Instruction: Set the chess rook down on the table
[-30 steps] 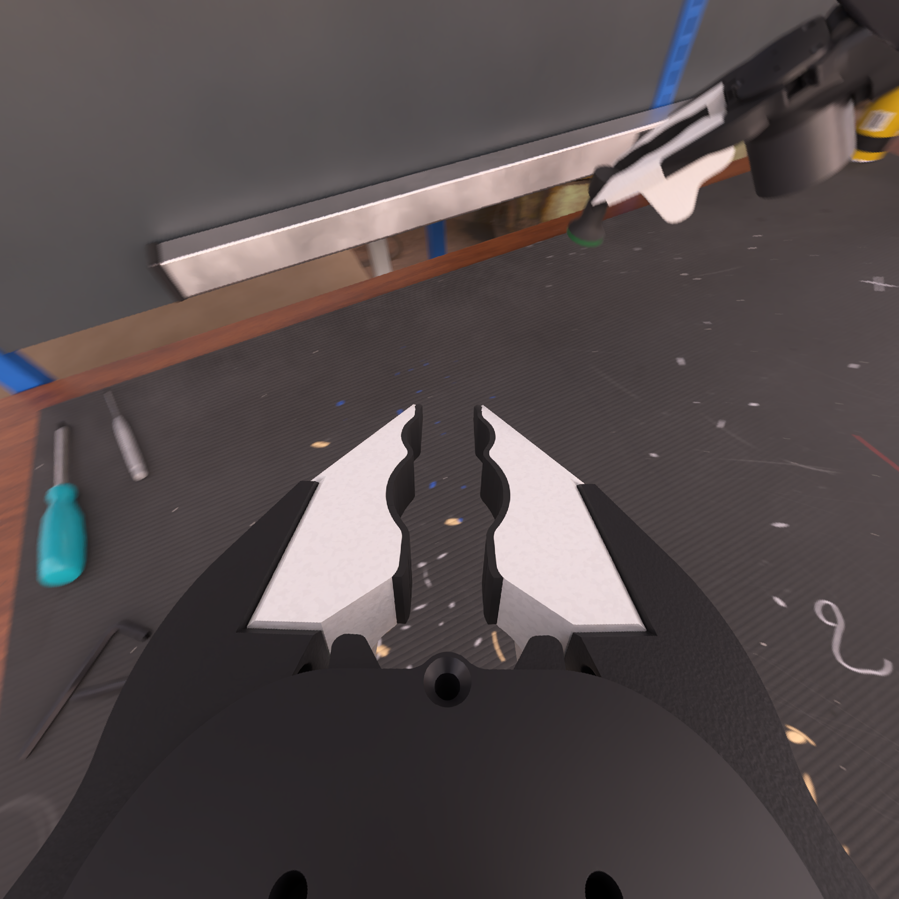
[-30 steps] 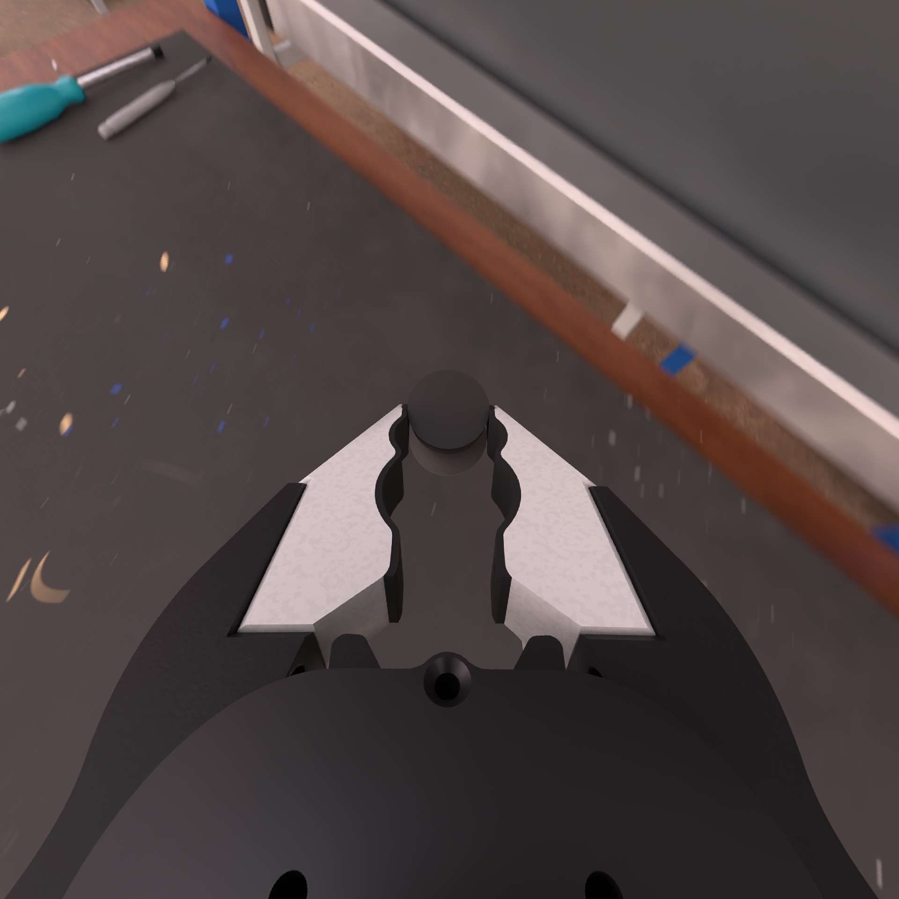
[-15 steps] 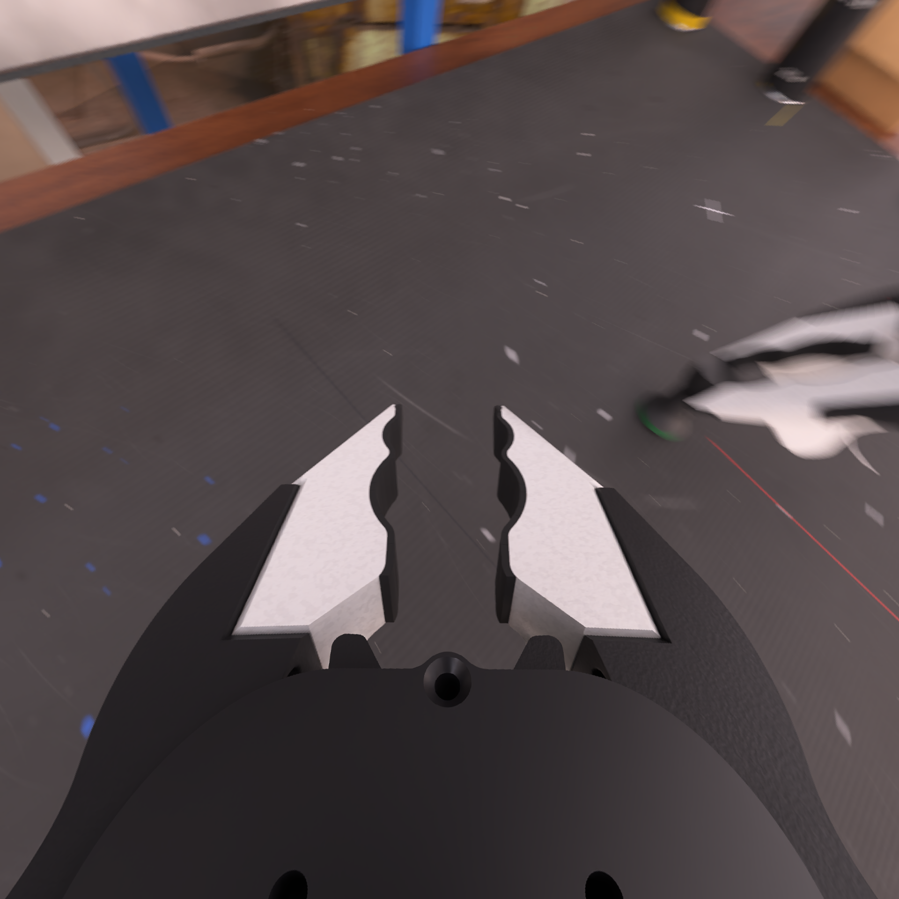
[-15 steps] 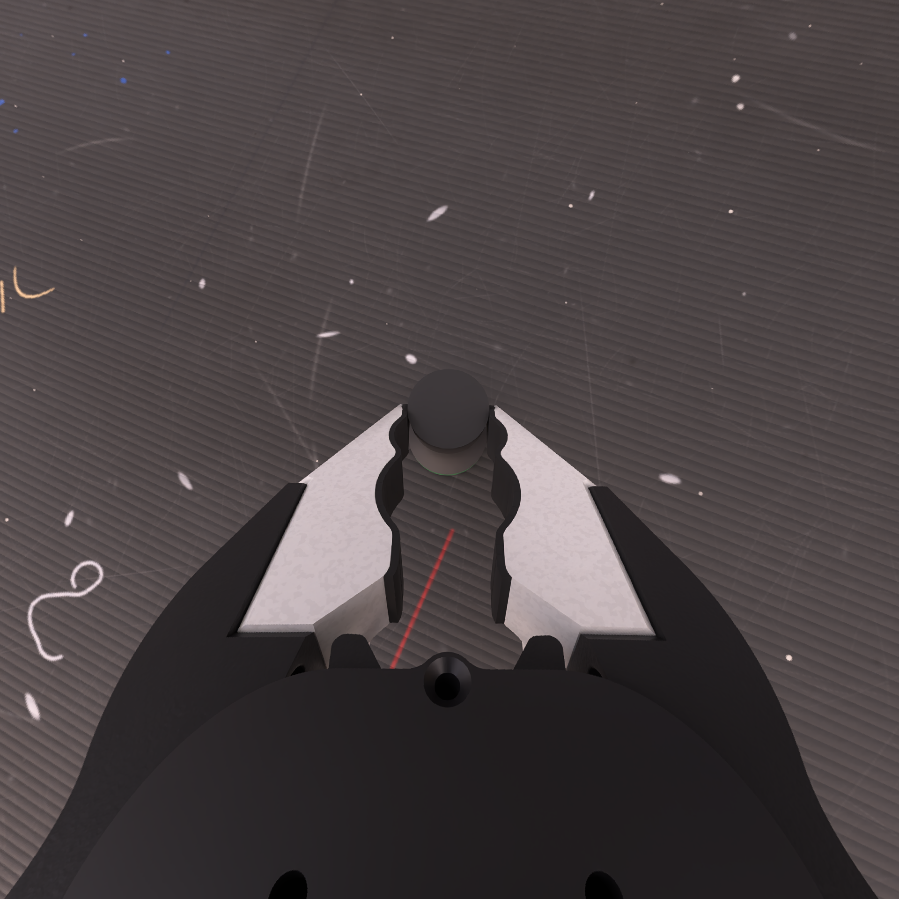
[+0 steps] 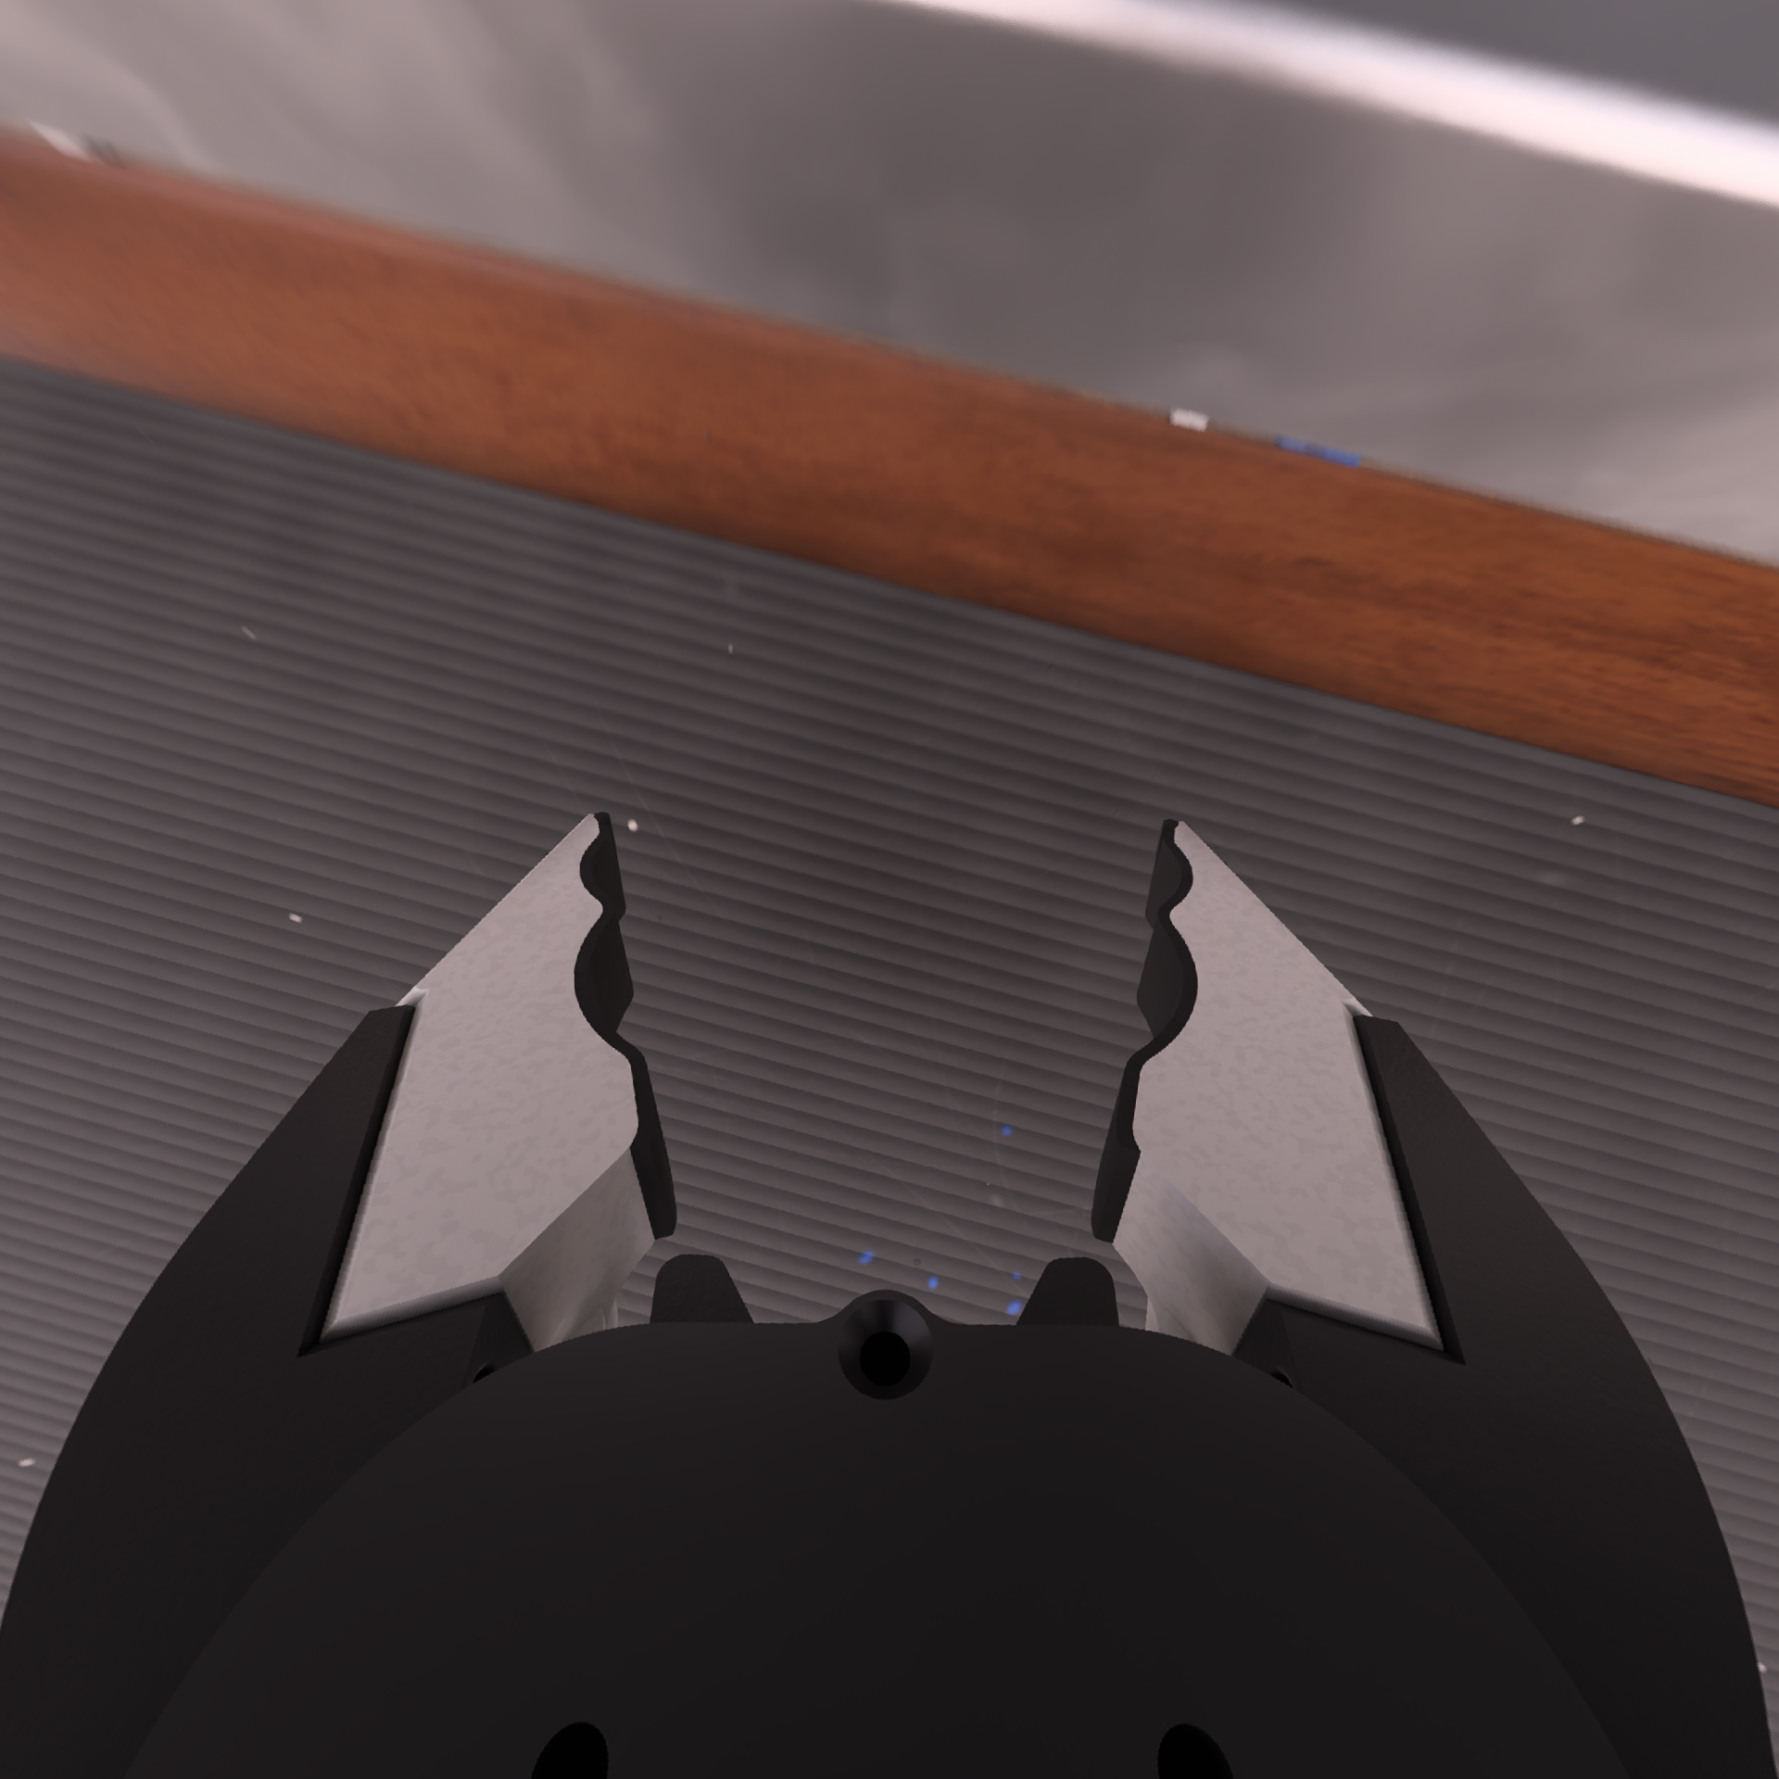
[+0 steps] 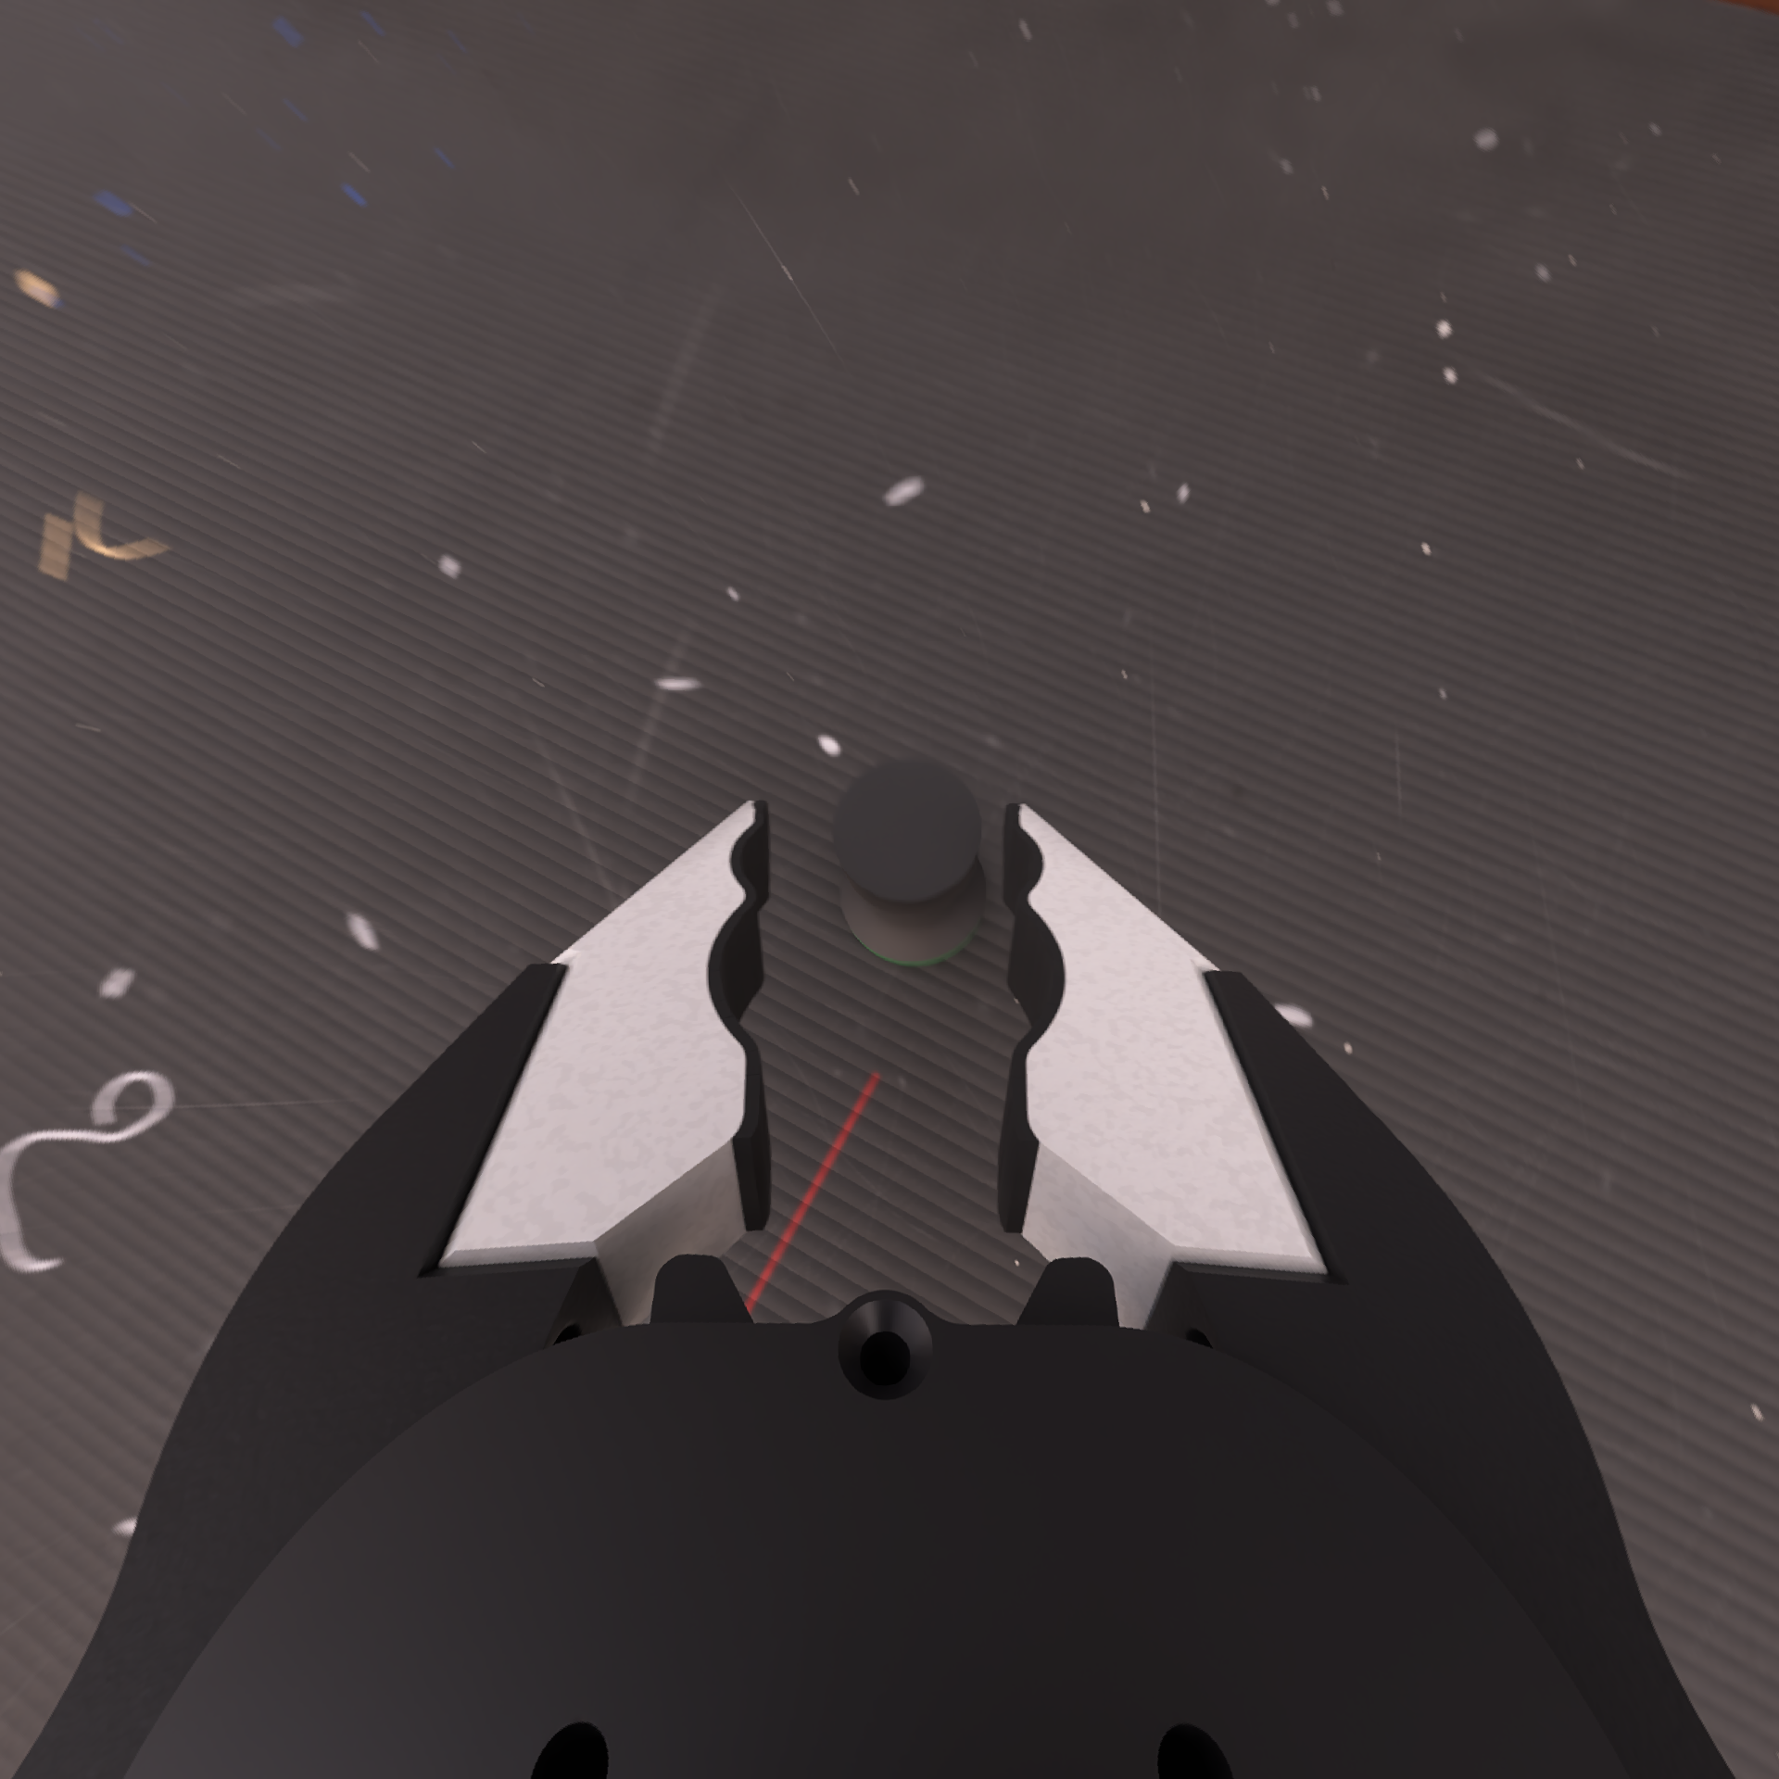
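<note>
The dark grey chess rook [image 6: 907, 852] stands upright on the ribbed dark mat [image 6: 1251, 674], seen from above, with a thin green rim at its base. My right gripper [image 6: 886, 828] is open, its fingertips on either side of the rook with a gap on each side, not touching it. My left gripper [image 5: 881, 833] is wide open and empty, low over the mat [image 5: 289, 770] near the table's wooden edge [image 5: 866, 452]. The rook does not show in the left wrist view.
A grey metal panel [image 5: 963, 193] runs beyond the wooden edge. On the mat in the right wrist view lie a red line [image 6: 813, 1194], a white curl [image 6: 87, 1146], tan shavings [image 6: 87, 544] and white flecks.
My right gripper has opened and let go of the rook, which now stands on the mat. My left gripper has opened wider and swung toward the wooden edge.
</note>
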`<act>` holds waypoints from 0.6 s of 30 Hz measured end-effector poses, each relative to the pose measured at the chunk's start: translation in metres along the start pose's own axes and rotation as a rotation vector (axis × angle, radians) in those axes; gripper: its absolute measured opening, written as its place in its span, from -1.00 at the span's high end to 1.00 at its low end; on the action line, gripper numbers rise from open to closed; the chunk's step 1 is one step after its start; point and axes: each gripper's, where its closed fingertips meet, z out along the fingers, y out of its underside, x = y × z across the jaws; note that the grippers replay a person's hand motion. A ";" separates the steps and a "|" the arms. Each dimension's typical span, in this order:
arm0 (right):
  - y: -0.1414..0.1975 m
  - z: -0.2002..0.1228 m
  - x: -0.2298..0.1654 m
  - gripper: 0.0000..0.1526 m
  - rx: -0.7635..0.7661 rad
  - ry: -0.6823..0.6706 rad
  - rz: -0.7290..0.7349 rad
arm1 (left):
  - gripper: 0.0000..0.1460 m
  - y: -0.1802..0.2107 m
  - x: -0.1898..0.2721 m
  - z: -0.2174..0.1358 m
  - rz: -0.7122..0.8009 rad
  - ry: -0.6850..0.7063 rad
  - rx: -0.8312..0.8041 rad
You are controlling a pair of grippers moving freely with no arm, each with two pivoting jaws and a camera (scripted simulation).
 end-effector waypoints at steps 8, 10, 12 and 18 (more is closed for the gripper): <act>-0.136 0.003 0.000 0.27 0.148 -0.202 -0.104 | -0.38 0.015 -0.004 0.008 0.045 0.093 0.017; -0.173 0.049 0.004 0.28 0.083 -0.198 -0.192 | -0.23 0.016 -0.005 0.006 0.073 0.105 0.019; -0.198 0.112 0.009 0.26 -0.035 -0.181 -0.219 | -0.14 0.016 -0.006 0.005 0.082 0.117 0.012; -0.217 0.264 -0.001 0.20 -0.321 -0.218 -0.233 | 0.15 0.013 -0.013 0.000 0.100 0.101 -0.003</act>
